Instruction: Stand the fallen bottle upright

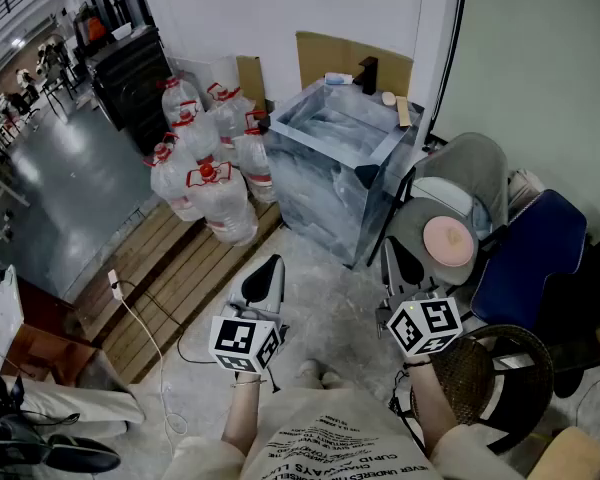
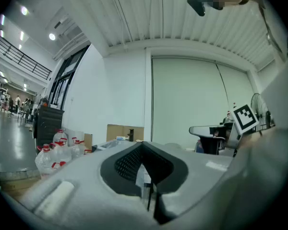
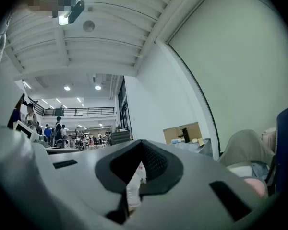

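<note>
Several large clear water bottles (image 1: 205, 158) with red caps cluster on the floor at the upper left of the head view. The front one (image 1: 225, 208) looks tilted toward me; whether it lies down I cannot tell. My left gripper (image 1: 268, 268) is held level a little short of it, jaws shut and empty. My right gripper (image 1: 402, 258) is level beside it to the right, also shut with nothing held. The left gripper view shows the bottles (image 2: 55, 152) low at the left, past the closed left gripper (image 2: 143, 145). Under the closed right gripper (image 3: 141, 145) a pale bottle (image 3: 133, 188) shows.
A plastic-wrapped tank (image 1: 340, 163) stands right of the bottles. A wooden pallet (image 1: 170, 278) with a white cable (image 1: 140, 318) lies at the left. At the right are a grey chair with a pink cushion (image 1: 448, 240), a blue chair (image 1: 530, 258) and a wicker seat (image 1: 500, 368).
</note>
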The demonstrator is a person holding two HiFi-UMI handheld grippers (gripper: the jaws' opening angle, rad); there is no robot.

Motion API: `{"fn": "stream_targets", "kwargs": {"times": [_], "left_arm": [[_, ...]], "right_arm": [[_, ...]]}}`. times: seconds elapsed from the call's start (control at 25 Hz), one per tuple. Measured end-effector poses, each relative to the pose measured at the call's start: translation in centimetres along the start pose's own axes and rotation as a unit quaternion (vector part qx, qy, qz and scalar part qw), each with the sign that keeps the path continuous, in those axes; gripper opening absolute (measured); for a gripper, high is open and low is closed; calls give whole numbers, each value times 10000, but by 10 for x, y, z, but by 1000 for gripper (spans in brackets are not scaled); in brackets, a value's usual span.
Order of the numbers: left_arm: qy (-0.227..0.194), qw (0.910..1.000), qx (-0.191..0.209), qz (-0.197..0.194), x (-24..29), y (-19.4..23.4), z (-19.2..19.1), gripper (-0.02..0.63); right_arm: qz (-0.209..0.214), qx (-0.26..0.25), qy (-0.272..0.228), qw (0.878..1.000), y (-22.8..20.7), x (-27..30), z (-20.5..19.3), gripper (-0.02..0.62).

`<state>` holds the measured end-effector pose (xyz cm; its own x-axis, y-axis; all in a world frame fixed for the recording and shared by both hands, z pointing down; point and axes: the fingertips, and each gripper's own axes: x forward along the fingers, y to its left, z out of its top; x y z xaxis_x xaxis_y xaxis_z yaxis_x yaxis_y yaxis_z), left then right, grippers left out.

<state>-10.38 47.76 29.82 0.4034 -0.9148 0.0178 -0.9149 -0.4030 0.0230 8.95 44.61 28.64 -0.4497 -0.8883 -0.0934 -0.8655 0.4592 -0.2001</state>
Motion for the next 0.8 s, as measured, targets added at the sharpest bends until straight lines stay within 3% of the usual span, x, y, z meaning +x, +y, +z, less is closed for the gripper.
{"fn": "stream_targets", "kwargs": {"times": [0.36,0.56,0.8], "left_arm": [[-79,9998,113,119,11,1,-1,26],[120,9994,324,-6,23,-4,-4,28],[58,9998,211,-30,37,-3,2,39]], "right_arm": [[32,127,-23,9999,-12,7,-2,3],[56,176,-30,9998,-17,12,-5,4],[-18,248,-36,9997,-25,13,-5,5]]}}
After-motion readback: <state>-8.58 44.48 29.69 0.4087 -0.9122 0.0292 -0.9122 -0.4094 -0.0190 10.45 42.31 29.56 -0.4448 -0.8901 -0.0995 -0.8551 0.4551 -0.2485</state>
